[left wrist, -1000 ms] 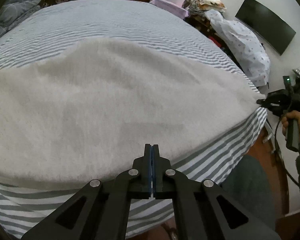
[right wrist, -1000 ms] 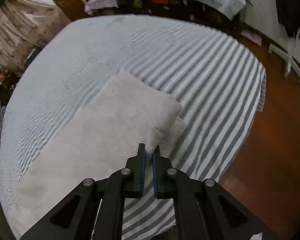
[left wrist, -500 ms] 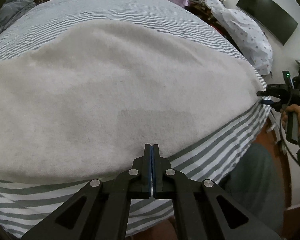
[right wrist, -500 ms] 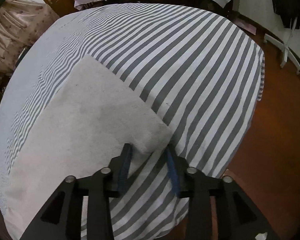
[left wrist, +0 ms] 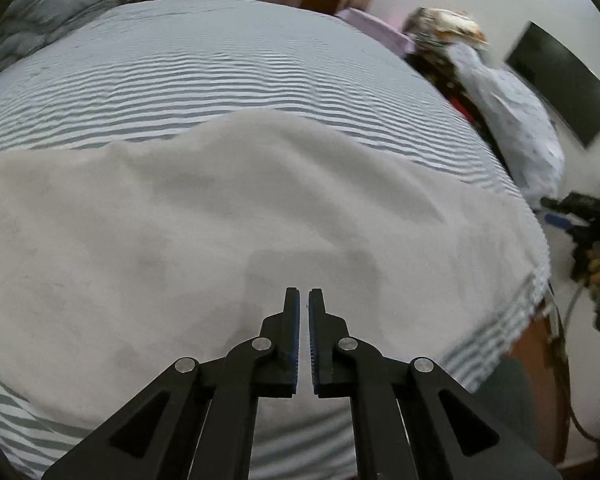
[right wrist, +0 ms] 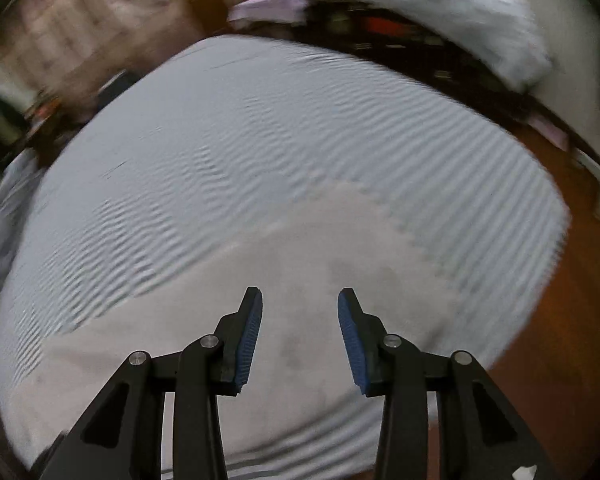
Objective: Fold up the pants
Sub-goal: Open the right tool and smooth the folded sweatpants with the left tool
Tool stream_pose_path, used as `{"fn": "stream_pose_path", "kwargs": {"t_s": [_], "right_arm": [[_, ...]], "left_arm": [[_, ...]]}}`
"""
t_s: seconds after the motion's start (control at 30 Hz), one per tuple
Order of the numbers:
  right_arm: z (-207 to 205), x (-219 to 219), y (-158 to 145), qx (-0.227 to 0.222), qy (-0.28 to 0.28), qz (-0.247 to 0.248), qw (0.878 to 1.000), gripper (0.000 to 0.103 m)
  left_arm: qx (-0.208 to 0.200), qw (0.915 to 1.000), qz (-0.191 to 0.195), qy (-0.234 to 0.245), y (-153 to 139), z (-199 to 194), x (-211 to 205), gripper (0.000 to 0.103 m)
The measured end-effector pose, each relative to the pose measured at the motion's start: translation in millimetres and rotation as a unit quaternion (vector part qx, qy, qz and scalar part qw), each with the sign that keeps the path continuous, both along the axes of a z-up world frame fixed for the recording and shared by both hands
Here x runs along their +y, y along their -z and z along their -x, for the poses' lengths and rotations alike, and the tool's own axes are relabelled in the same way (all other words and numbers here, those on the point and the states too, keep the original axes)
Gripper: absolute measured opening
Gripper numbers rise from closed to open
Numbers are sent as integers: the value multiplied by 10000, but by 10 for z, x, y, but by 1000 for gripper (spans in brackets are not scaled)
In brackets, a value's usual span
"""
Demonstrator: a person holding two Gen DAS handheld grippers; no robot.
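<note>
The white fleece pants [left wrist: 220, 220] lie flat across the near part of the striped bed [left wrist: 228, 68]. They also show in the right wrist view [right wrist: 308, 264]. My left gripper [left wrist: 304, 300] hovers over the pants' near edge, its jaws a narrow slit apart and holding nothing. My right gripper [right wrist: 300, 300] is open and empty above the pants. It also shows at the right edge of the left wrist view [left wrist: 568, 216], past the pants' right end.
The grey-and-white striped sheet [right wrist: 260, 132] covers the whole bed. A pillow in a dotted case [left wrist: 512, 120] and clutter stand beyond the far right corner. A dark screen [left wrist: 560, 80] hangs on the wall. Wooden floor [right wrist: 580, 300] lies right of the bed.
My right gripper has opened, let go of the pants' corner and lifted back. My left gripper's jaws have parted slightly and it has pulled up. Both views are blurred by motion.
</note>
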State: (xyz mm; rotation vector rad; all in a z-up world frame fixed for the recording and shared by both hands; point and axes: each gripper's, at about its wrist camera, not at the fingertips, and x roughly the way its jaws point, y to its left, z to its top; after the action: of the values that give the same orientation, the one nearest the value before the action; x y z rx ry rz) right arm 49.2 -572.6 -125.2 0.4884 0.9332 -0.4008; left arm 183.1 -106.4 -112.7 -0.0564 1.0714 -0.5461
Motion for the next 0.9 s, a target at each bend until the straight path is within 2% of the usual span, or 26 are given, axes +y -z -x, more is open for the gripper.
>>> {"fn": "stream_pose_path", "kwargs": {"t_s": [0.13, 0.27, 0.37, 0.5, 0.6, 0.73, 0.8, 0.9], "right_arm": [[-779, 646, -24, -11, -1158, -622, 9913, 38], [-1450, 1256, -20, 51, -1899, -949, 9772, 38], [-1931, 1706, 149, 395, -2368, -1216, 9631, 38], [-2456, 2147, 567, 1059, -2664, -1875, 9395, 38], [-2579, 2350, 909, 1451, -2789, -2283, 9214, 38], [-2496, 2524, 1191, 1788, -3040, -2936, 8885, 38], [-2314, 2615, 1204, 1772, -3335, -3019, 8754, 38], [-1985, 2718, 1123, 1748, -3922, -2775, 8594, 38]], "left_arm": [[103, 9993, -281, -207, 217, -57, 116, 5], [162, 9994, -207, -216, 326, -6, 206, 5], [161, 9995, -115, -253, 344, 43, 262, 5], [227, 9992, 155, -292, 371, 40, 366, 5], [308, 9982, 414, -313, 407, 32, 443, 5], [51, 9995, 272, -164, 398, 79, 439, 5], [-35, 9996, 253, -154, 394, 103, 433, 5], [-13, 9992, 348, -179, 399, 93, 469, 5]]}}
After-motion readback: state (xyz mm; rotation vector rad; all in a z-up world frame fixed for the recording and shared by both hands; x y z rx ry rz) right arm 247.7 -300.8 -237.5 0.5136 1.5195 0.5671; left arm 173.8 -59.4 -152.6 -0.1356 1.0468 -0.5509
